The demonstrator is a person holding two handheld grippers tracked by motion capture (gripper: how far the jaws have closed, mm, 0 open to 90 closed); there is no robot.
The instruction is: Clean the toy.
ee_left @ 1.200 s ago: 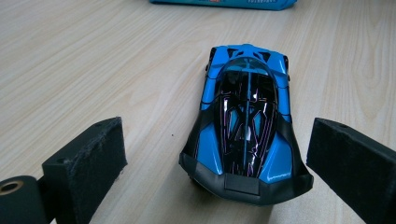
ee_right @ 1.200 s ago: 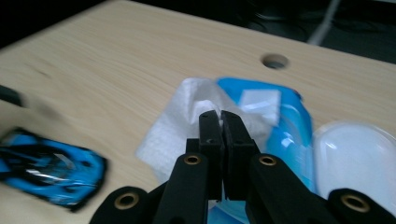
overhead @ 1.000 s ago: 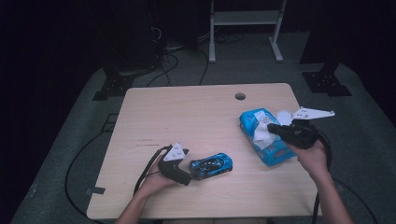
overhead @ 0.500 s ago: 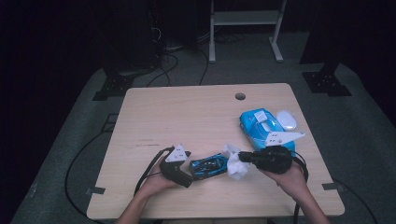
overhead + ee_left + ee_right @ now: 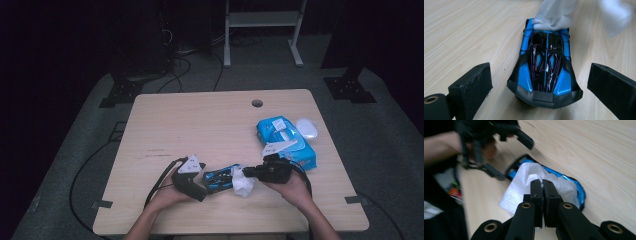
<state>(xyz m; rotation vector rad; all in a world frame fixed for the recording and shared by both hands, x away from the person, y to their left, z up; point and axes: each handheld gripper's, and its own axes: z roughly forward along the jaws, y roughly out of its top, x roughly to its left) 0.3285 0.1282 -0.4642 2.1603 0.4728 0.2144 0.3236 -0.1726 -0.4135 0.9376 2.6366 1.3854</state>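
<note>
- No brand name or lettering can be read anywhere: the blue wipes pack (image 5: 287, 142) has a white flap on top, but any print on it is too small to make out.
- The toy car (image 5: 545, 65) is blue with a black roof and thin pinkish lines across it; no words or numbers show on it.
- The car lies on the bench (image 5: 200, 125) towards 6 o'clock, near the front edge, between the two hand-held grippers.
- The left hand-held gripper (image 5: 544, 85) has its jaws spread wide, one on each side of the car's nearer end, neither pad touching it.
- The right hand-held gripper (image 5: 542, 187) is clamped tight on a white wipe (image 5: 529, 182), which drapes over the car's far end.
- From above, that wipe (image 5: 243, 181) hangs just at 3 o'clock of the car (image 5: 220, 179), with the right hand (image 5: 292, 185) behind it.
- A white oval lid (image 5: 306, 127) lies just at 2 o'clock of the wipes pack, well apart from the car.
- The bench is pale wood grain with a round cable hole (image 5: 257, 103) at about 1 o'clock.
- The room is dim: grey floor covering, black cables trailing off at 9 o'clock, and a white metal stand (image 5: 262, 30) at 12 o'clock behind the bench.
</note>
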